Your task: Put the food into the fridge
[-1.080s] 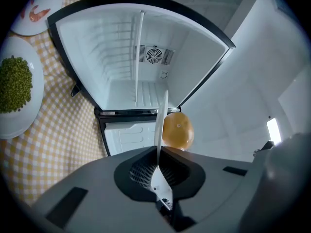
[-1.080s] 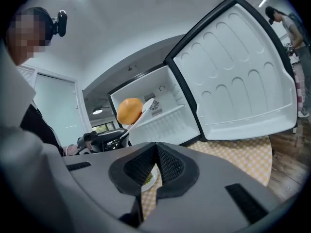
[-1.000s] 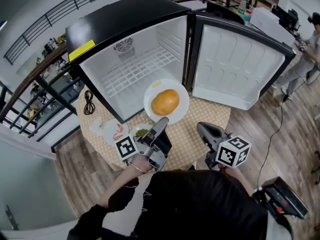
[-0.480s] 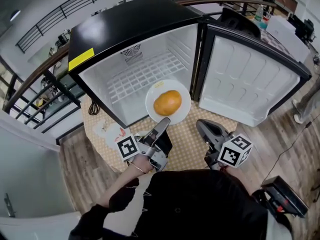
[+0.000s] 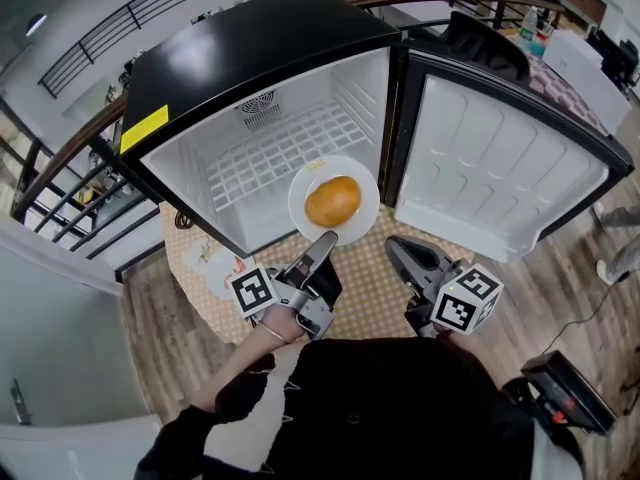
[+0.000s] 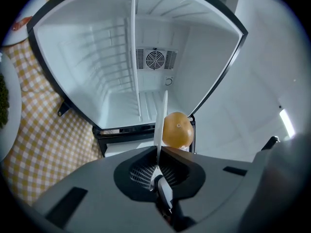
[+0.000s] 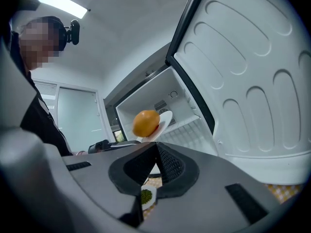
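Note:
A white plate (image 5: 352, 223) carrying an orange-brown round bun (image 5: 333, 200) hangs level at the mouth of the open black mini fridge (image 5: 260, 38). My left gripper (image 5: 322, 241) is shut on the plate's near rim. In the left gripper view the plate (image 6: 160, 123) shows edge-on with the bun (image 6: 177, 130) to its right, in front of the fridge's white interior. My right gripper (image 5: 402, 253) hovers low to the right of the plate, shut with nothing in it; from its view the bun (image 7: 146, 123) and plate (image 7: 165, 120) show up ahead.
The fridge stands on a round checked table (image 5: 372, 280); its door (image 5: 500, 163) swings wide to the right. A wire shelf (image 5: 285, 148) sits inside. A shrimp plate (image 5: 222, 262) and a plate of greens (image 6: 6, 111) lie at the left, a dark cable (image 5: 180, 218) beside the fridge.
The left gripper keeps its hold on the plate, which has edged slightly toward the fridge opening. The head view has shifted a little. The right gripper has hardly moved.

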{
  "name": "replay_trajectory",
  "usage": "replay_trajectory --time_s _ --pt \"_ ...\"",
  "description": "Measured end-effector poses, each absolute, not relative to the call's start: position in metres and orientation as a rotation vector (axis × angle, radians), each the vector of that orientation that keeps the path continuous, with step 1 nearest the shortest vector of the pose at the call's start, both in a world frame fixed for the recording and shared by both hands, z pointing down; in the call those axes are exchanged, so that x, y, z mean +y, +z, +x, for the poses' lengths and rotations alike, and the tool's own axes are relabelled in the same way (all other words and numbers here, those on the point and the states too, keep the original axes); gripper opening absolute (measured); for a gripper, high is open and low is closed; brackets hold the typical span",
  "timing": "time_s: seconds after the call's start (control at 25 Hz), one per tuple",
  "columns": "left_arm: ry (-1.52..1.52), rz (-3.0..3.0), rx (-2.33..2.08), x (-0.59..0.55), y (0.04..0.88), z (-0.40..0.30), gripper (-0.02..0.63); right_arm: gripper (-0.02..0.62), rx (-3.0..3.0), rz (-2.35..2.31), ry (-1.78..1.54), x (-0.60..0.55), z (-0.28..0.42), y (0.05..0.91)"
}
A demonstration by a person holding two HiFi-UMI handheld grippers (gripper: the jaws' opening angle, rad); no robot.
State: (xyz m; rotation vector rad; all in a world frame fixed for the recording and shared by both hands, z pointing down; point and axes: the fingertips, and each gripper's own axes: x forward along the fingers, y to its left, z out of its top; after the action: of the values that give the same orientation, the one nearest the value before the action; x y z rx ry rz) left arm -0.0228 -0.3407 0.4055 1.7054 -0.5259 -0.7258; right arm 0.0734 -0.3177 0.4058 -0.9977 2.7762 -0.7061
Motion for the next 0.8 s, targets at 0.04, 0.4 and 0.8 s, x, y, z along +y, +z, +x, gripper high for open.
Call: replay_trajectory --time_s 0.04,0.4,0.8 --pt "-0.73 1.707 -0.531 -0.342 0.405 -0.023 0.02 0.015 2.781 -0.997 -0.704 -0.319 0.075 0.407" --pt "-0.769 1.722 -0.59 -0.367 0.397 -0.027 0.02 0.015 2.827 -0.976 -0.705 -0.334 0.081 0.408" --pt "-0.823 1.701 -0.674 -0.42 0.391 -0.032 0.02 0.015 2.849 -0.945 -0.767 -0.349 0.086 0.414"
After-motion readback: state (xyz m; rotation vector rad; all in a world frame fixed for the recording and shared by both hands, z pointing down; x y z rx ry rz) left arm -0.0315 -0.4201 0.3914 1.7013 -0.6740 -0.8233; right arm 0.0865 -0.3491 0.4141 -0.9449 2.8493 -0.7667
